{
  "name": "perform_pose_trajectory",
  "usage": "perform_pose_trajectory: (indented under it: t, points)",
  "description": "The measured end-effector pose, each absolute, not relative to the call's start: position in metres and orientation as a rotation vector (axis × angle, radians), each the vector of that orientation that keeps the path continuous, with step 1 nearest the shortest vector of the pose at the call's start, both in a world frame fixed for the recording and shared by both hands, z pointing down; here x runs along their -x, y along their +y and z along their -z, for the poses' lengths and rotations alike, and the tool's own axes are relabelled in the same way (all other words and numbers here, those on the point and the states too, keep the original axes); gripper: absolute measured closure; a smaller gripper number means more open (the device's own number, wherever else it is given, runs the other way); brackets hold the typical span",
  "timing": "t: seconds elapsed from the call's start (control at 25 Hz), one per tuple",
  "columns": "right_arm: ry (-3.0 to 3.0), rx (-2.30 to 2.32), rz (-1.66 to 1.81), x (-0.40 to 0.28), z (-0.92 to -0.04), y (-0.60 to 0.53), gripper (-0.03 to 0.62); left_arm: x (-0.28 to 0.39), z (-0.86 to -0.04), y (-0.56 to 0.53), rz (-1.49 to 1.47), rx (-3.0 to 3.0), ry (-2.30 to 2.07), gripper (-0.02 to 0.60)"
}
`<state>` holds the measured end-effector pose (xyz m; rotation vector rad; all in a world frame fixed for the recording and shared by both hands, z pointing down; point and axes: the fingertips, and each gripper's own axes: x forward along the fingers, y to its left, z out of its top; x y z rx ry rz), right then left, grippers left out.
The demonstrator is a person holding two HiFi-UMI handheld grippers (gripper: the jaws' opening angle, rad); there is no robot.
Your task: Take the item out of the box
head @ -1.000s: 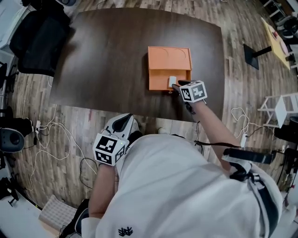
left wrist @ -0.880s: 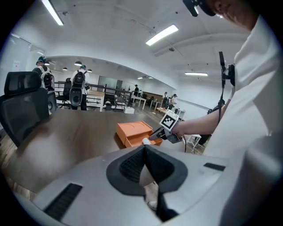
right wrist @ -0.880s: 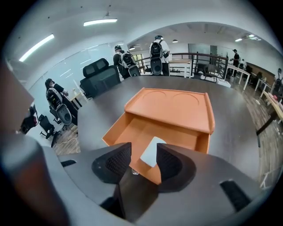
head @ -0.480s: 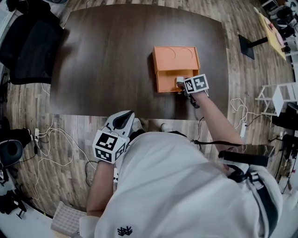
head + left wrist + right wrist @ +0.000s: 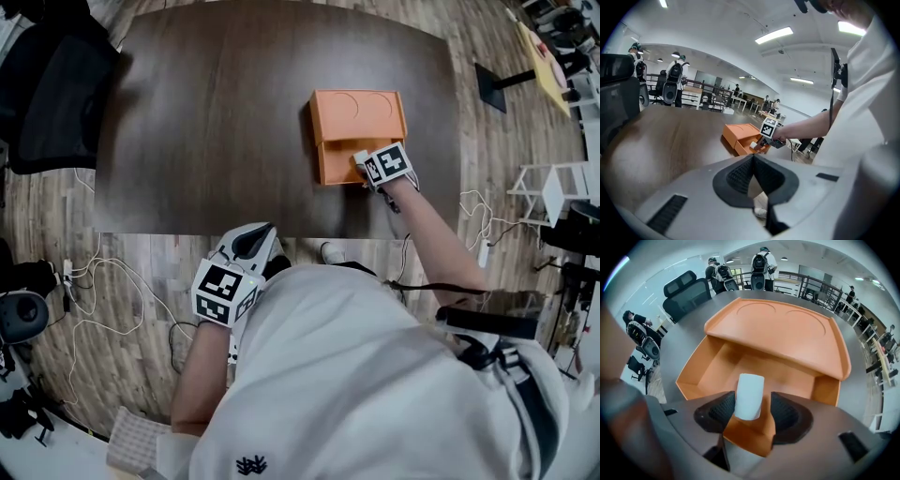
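An orange box [image 5: 356,114] lies on the dark table [image 5: 216,122] with its lid pushed back and its tray open. A white oblong item [image 5: 749,395] stands in the tray, also visible as the small white item [image 5: 360,157] in the head view. My right gripper [image 5: 749,412] points steeply down over the tray's near edge. Its jaws have just been opening and now straddle the item, with a gap showing at the right pad. My left gripper [image 5: 253,234] hangs beside my body below the table edge. Its pads [image 5: 740,176] meet with nothing between them.
A black office chair [image 5: 52,89] stands at the table's far left corner. Cables [image 5: 103,281] trail over the wooden floor on the left. A white rack [image 5: 553,202] and a black stand base [image 5: 502,80] are to the right of the table.
My right gripper has come down over the tray's front edge and tilted more steeply, so the white item now sits between its jaws. The left gripper has shifted a little.
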<state>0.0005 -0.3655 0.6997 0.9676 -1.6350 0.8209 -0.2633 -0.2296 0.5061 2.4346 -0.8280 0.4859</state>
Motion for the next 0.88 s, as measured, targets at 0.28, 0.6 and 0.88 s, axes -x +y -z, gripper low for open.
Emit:
perform_pose_trajectory:
  t: [0.28,0.6,0.88]
  points:
    - [-1.590,-0.903,-0.752,0.011,-0.711,-0.370,0.366,0.273,-0.511,-0.227,-0.485,-2.408,-0.837,0.572]
    - [-1.599,-0.880,-0.748,0.013,-0.716,-0.373,0.395,0.284,-0.521,-0.227,-0.486,-2.374,-0.872,0.572]
    - [-1.619,-0.874,-0.716,0.014,-0.715,-0.372,0.407,0.275,-0.517,-0.222,-0.480,-2.378,-0.882,0.572]
